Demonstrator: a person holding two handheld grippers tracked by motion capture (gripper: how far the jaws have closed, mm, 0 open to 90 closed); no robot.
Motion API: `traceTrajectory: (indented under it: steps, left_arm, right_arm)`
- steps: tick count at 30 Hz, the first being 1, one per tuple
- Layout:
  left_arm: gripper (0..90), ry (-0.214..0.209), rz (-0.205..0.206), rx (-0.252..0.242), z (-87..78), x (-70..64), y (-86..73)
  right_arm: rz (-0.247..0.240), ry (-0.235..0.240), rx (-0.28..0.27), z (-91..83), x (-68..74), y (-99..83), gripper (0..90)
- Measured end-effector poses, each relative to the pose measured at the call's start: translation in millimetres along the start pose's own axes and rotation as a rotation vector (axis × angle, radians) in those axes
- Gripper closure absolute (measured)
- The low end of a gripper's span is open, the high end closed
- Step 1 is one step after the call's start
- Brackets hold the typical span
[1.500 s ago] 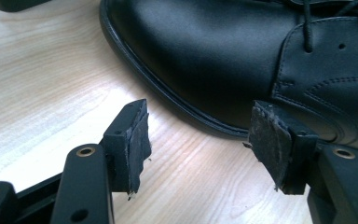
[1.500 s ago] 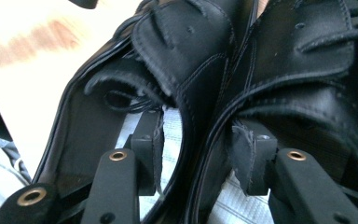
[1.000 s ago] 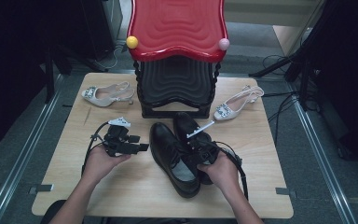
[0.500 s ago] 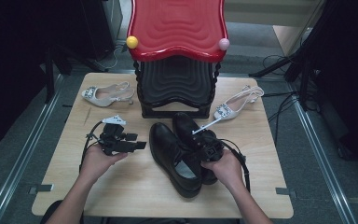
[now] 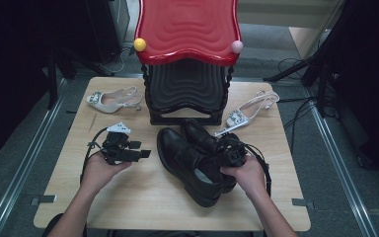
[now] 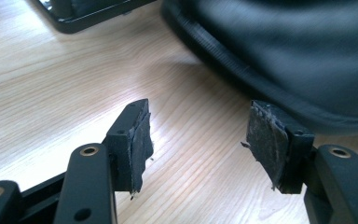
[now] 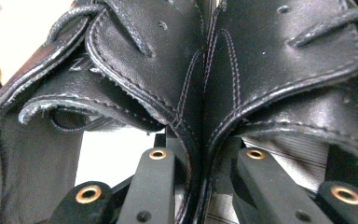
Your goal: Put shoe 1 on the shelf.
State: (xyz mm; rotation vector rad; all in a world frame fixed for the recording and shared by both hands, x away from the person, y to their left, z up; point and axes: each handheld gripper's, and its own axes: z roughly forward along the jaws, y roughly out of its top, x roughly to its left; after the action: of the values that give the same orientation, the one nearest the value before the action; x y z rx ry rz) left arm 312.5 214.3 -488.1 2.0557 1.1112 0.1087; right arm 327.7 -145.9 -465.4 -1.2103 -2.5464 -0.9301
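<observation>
Two black leather shoes lie side by side in the middle of the table, the left one (image 5: 180, 158) nearer me than the right one (image 5: 197, 134). My right gripper (image 5: 225, 154) is shut on their adjoining inner walls; in the right gripper view its jaws (image 7: 200, 161) pinch the left shoe's wall (image 7: 135, 60) against the right shoe's wall (image 7: 284, 60). My left gripper (image 5: 146, 154) hovers open just left of the left shoe. In the left gripper view its pads (image 6: 140, 140) stand apart over bare wood (image 6: 198, 140), with the shoe's toe (image 6: 298, 51) close ahead on the right.
A red-topped black stool (image 5: 187, 34) stands at the table's far middle. A silver sandal (image 5: 111, 100) lies to its left and a white strappy sandal (image 5: 249, 112) to its right. Bare wood (image 5: 128, 197) lies in front of my left hand.
My left gripper has drifted slightly to the left. The right gripper and the two shoes have hardly moved.
</observation>
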Motion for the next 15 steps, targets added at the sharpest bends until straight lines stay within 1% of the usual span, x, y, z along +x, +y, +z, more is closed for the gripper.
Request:
traceTrajectory:
  steps: [2, 3, 5, 7, 11, 13, 15]
  left_arm:
    - [40.0, 0.008, -0.001, 0.001, -1.2, 3.0, -1.0]
    - [40.0, 0.014, -0.009, -0.001, -1.8, 3.9, -1.4]
    - [40.0, 0.015, -0.016, -0.003, -3.8, 6.4, -2.0]
    - [40.0, 0.013, -0.019, -0.008, -5.8, 7.8, -2.6]
    - [39.2, 0.015, -0.015, -0.012, -8.4, 7.8, -3.2]
    - [38.7, 0.005, -0.001, -0.014, -10.2, 6.5, -3.6]
    - [38.4, 0.003, 0.009, -0.014, -10.4, 4.8, -4.0]
  right_arm:
    - [0.016, 0.025, -0.014, -2.8, -1.5, 0.3, 82.9]
    - [0.025, 0.036, -0.015, -4.7, -1.5, 0.7, 82.9]
    - [0.037, 0.057, -0.023, -8.5, -2.1, 1.3, 82.9]
    - [0.044, 0.069, -0.029, -13.1, -1.1, 1.6, 82.9]
    - [0.051, 0.099, -0.043, -27.6, 2.1, 2.8, 82.7]
    - [0.047, 0.113, -0.05, -34.5, 4.6, 3.9, 82.7]
    - [0.044, 0.129, -0.064, -42.9, 7.6, 5.7, 82.8]
